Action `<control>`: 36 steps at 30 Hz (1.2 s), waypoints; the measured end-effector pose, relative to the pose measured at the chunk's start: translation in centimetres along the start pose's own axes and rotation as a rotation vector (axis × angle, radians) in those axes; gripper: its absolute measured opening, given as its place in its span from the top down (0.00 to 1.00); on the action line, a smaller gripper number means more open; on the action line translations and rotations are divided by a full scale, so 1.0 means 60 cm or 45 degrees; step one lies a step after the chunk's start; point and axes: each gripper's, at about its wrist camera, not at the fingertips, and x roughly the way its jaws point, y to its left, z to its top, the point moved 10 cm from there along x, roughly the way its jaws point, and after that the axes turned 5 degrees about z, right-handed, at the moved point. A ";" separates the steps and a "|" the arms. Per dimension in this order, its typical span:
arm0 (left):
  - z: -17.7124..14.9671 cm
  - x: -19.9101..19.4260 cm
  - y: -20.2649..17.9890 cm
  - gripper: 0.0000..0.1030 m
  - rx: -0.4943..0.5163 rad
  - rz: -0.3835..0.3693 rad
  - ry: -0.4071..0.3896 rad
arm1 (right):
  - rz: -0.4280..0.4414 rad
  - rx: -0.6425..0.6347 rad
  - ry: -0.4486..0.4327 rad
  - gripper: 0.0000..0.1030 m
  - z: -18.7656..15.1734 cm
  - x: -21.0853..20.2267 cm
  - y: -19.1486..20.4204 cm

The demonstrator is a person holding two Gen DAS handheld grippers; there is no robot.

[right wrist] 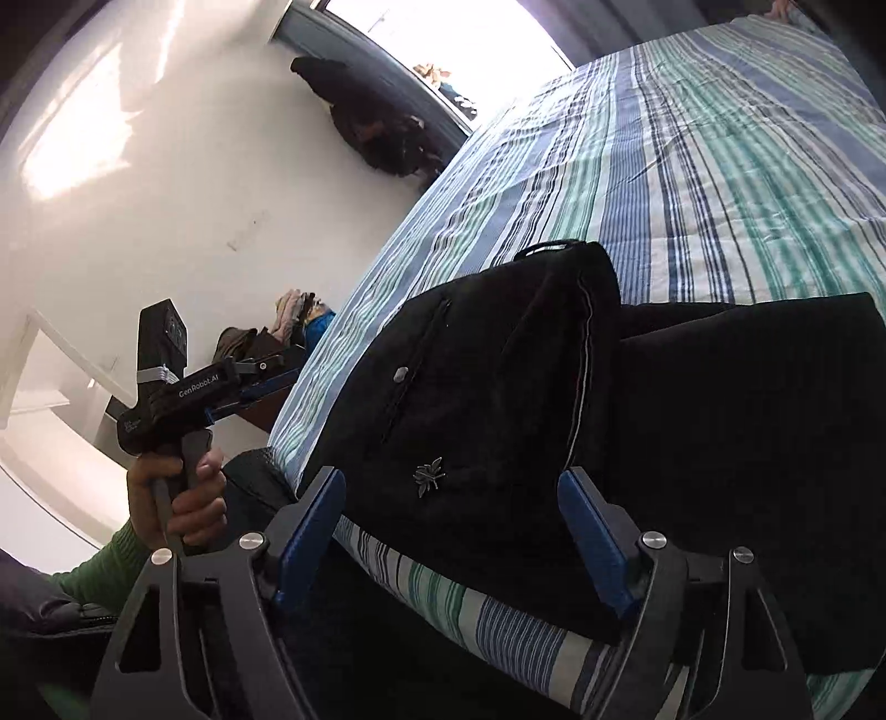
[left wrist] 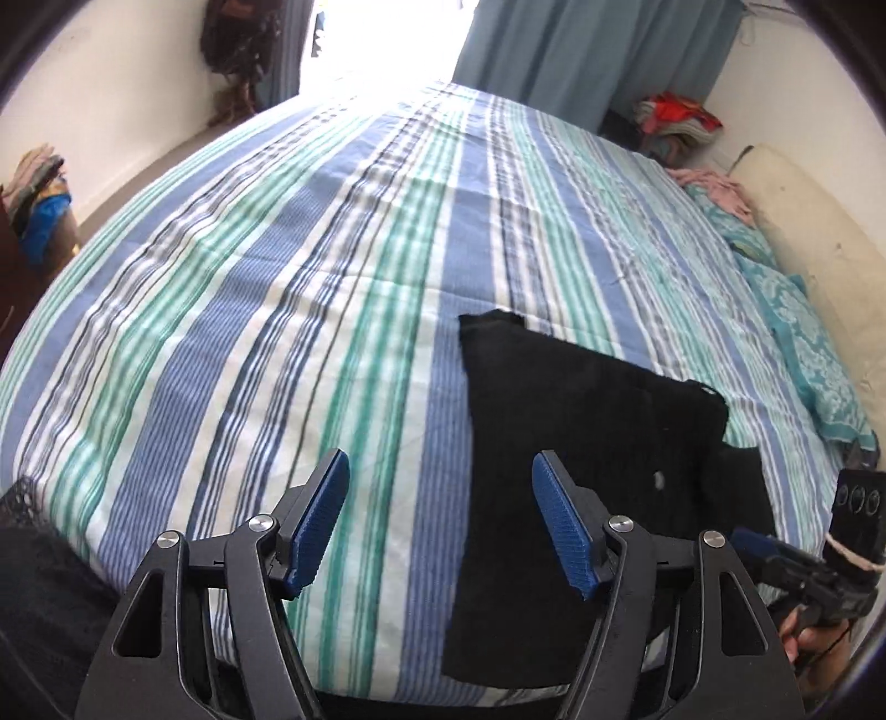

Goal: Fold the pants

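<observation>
Black pants (left wrist: 581,443) at five o'clock on the striped bedspread (left wrist: 277,304), near edge, partly folded. Left gripper (left wrist: 440,520) and right gripper (right wrist: 451,526) both spread wide, empty. Best to pinch both near-edge corners, lift evenly, lay toward twelve o'clock, smooth flat.

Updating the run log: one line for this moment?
black pants folded on striped bedspread | left gripper open | right gripper open

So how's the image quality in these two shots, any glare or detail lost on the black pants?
Left wrist view: the window is blown out white, fisheye bulges the striped bedspread, and the black pants read as a flat silhouette. Right wrist view: tilted, glare on the wall, but the pants show a pocket, button and seam.
</observation>
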 end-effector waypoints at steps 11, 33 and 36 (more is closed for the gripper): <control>-0.033 0.036 0.058 0.31 -0.006 0.119 0.000 | 0.166 0.241 0.392 0.46 -0.001 0.076 -0.057; -0.035 0.022 0.075 0.31 -0.037 0.142 -0.020 | 0.147 0.074 0.006 0.83 0.104 -0.132 0.089; -0.035 0.016 0.060 0.31 -0.008 0.126 -0.031 | 0.050 0.107 0.004 0.83 0.083 -0.185 0.028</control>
